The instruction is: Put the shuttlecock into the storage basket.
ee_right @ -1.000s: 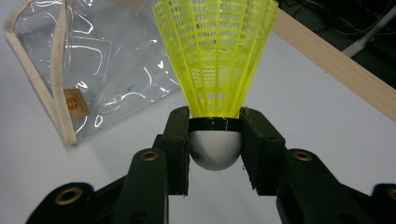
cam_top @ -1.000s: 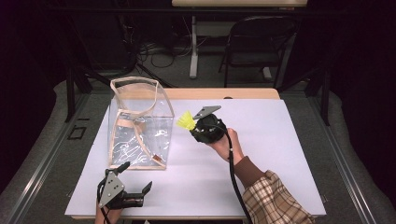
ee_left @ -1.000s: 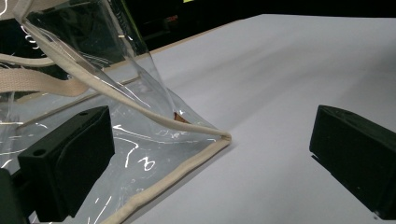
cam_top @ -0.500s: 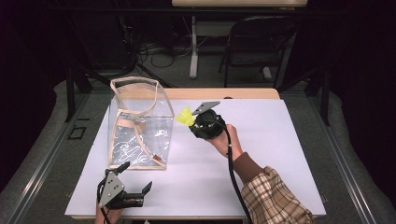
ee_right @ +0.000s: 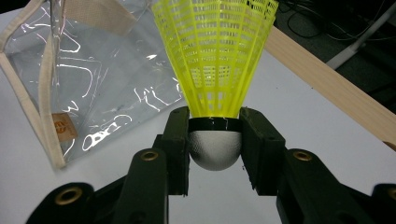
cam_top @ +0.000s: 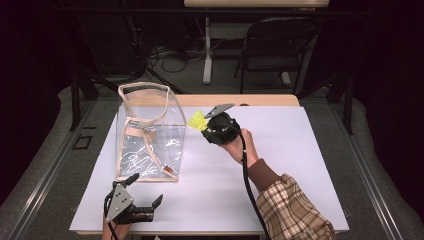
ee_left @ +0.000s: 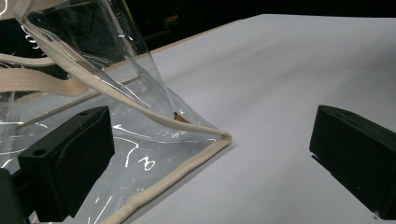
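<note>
Near the middle of the high view, the right gripper [cam_top: 206,125] squeezed a yellow shuttlecock [cam_top: 197,120] by its round silver tip, just beside the clear bag [cam_top: 147,135]. At the bottom left, the left gripper [cam_top: 146,197] stood wide open, holding nothing.

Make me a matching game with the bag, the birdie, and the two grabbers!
Things:
1. clear bag
2. shuttlecock
3. left gripper
4. right gripper

States:
A. yellow, with a grey rounded base
B. jaws open, low at the table's near edge
C. standing on the white table, with beige trim
D. jaws clamped on something

Pairs: 1-C, 2-A, 3-B, 4-D
</note>
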`<action>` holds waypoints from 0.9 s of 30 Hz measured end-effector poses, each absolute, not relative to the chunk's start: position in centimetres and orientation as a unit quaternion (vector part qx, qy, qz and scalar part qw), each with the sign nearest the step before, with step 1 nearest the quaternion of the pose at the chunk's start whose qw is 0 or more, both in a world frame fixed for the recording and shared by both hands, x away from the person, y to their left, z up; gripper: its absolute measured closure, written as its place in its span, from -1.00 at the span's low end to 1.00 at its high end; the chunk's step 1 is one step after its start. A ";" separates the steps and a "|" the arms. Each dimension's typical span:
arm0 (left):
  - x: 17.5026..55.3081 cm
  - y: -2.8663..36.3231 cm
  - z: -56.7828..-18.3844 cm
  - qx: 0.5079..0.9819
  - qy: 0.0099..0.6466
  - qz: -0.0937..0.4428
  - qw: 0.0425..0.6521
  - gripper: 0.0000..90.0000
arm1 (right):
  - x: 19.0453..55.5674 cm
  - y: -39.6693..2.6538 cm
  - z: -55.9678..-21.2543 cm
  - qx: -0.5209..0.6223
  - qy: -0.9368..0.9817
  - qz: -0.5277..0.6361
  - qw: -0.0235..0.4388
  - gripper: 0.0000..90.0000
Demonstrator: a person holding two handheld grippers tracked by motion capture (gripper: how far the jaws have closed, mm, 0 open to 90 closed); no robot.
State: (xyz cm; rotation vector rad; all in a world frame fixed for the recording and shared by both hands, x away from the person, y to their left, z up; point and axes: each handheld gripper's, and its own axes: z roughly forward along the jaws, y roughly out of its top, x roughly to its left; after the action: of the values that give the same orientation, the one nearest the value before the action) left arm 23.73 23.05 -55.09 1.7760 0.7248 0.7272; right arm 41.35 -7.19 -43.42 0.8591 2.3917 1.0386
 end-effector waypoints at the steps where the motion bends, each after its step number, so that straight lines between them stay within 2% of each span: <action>1: 23.7 23.0 -55.1 0.740 0.302 0.303 0.518 -1.00 | 41.4 -7.2 -43.3 0.306 0.854 0.371 0.197 0.43; 27: 23.8 23.0 -55.1 0.741 0.302 0.304 0.517 -1.00 | 42.4 -6.3 -42.1 0.304 0.854 0.370 0.203 0.43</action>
State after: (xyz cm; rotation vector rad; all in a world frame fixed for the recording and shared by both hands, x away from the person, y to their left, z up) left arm 23.77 23.01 -55.09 1.7778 0.7257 0.7289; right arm 42.44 -6.28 -42.11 0.8480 2.3830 1.0329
